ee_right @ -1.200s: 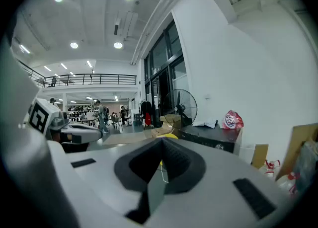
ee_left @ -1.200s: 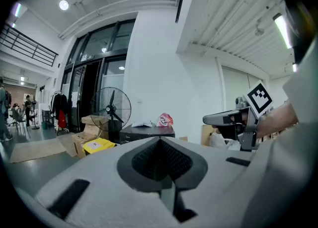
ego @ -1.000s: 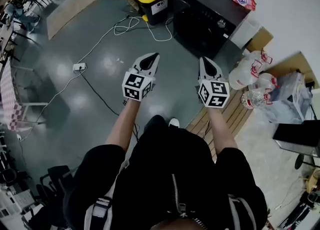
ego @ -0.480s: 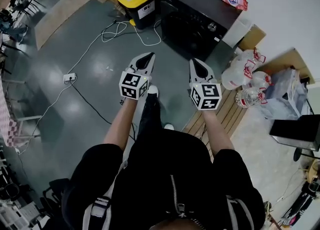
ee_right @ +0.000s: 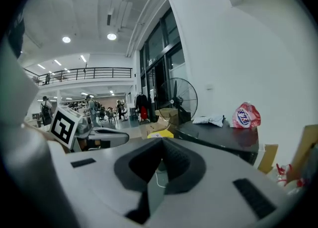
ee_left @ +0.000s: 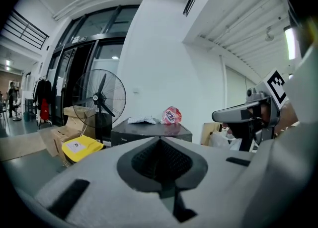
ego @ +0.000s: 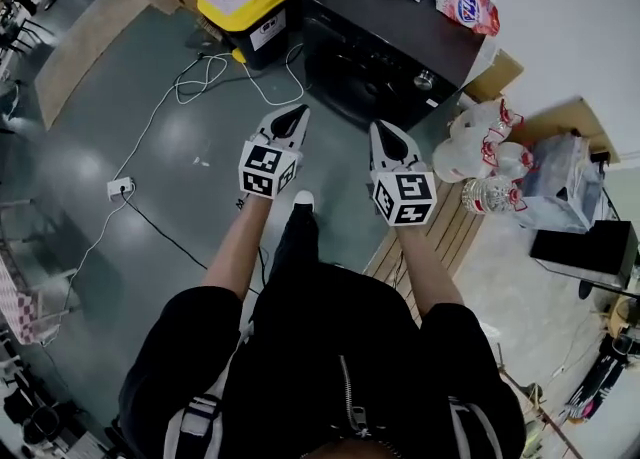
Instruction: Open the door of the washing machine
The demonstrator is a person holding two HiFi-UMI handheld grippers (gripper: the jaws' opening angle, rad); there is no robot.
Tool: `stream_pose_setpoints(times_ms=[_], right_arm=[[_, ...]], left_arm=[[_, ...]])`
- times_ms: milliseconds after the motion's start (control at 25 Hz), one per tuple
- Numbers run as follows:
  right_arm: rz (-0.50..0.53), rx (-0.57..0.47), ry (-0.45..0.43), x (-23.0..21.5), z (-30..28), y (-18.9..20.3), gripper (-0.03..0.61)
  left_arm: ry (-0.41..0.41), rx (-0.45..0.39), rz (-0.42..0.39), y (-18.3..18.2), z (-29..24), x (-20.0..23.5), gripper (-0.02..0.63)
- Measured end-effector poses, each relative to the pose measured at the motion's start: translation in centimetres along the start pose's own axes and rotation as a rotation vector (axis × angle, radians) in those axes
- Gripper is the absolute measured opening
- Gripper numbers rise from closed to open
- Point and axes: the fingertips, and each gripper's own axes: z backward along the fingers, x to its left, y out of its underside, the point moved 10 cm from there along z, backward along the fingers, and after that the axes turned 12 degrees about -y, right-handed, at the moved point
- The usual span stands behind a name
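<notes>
Looks like the approach step. The washer [ego: 380, 42] sits ahead by the wall, its door [ego: 345, 77] looks closed, and it's well apart from both tools. The left gripper [ego: 293, 119] and right gripper [ego: 386, 137] are each pressed together, pinching nothing. Next up: get close, spread one, hook the door edge.

The head view looked steeply down from overhead, with the washer [ego: 365, 67] at its top edge. Each gripper view sat low behind its own jaws, facing nearly level toward that distant washer. All three shared it and the bag [ego: 468, 7] on top.
</notes>
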Motion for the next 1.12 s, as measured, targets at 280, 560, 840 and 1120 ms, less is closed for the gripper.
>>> stream_pose_setpoints(times_ms=[280,560,840,1120], right_arm=[[-0.035,0.025,0.036,-2.7,-8.9,-2.1,0.003],[-0.062,0.065,0.053,-4.4,-14.0,-2.0,0.003],[-0.131,0.145,0.061,-6.2,-17.6,1.5,0.003],[-0.181,0.187,0.073,-7.3,-20.9,4.5,0.003]], left_arm=[[0.056,0.05,0.004,-0.3,-7.7,6.9,0.006],[0.089,0.086,0.007,0.3,-12.0,10.7,0.006],[0.131,0.173,0.042,4.8,-15.1,11.2,0.006],[0.15,0.221,0.049,8.5,-18.2,13.2,0.006]])
